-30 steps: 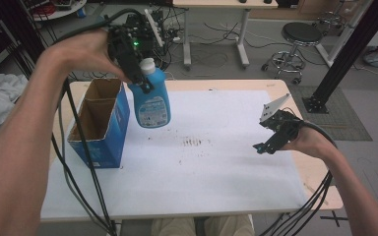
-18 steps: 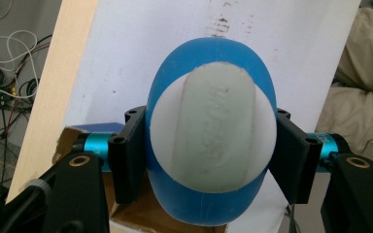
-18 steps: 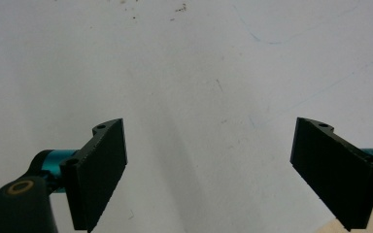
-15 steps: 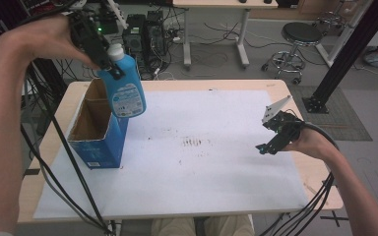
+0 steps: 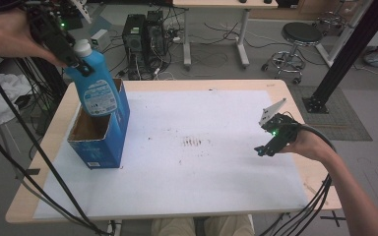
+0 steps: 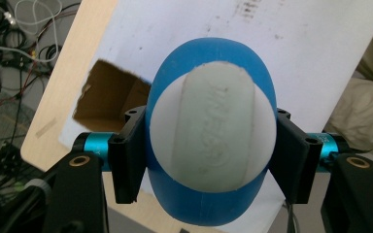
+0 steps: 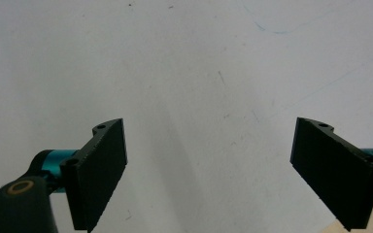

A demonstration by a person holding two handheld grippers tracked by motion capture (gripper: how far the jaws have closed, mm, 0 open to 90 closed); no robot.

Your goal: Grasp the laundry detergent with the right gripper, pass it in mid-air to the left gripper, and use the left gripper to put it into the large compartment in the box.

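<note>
In the high view the left gripper (image 5: 74, 59) is clamped just below the white cap on the neck of a blue bottle (image 5: 96, 88). The bottle hangs tilted from the jaws, its base over the open top of a blue box (image 5: 109, 142). The left gripper view looks straight down along the jaws onto the bottle's white cap (image 6: 213, 128), with the 2 black pads (image 6: 131, 155) pressed against either side of the neck. Below and to the left of the jaws there, the brown inside of the box (image 6: 109, 97) shows nothing in the visible part.

The right gripper (image 5: 267, 149) rests low over the white sheet (image 5: 206, 196), well apart from the bottle. In the right gripper view its jaws stand wide apart, with the bare, faintly scuffed sheet (image 7: 199, 73) between them.
</note>
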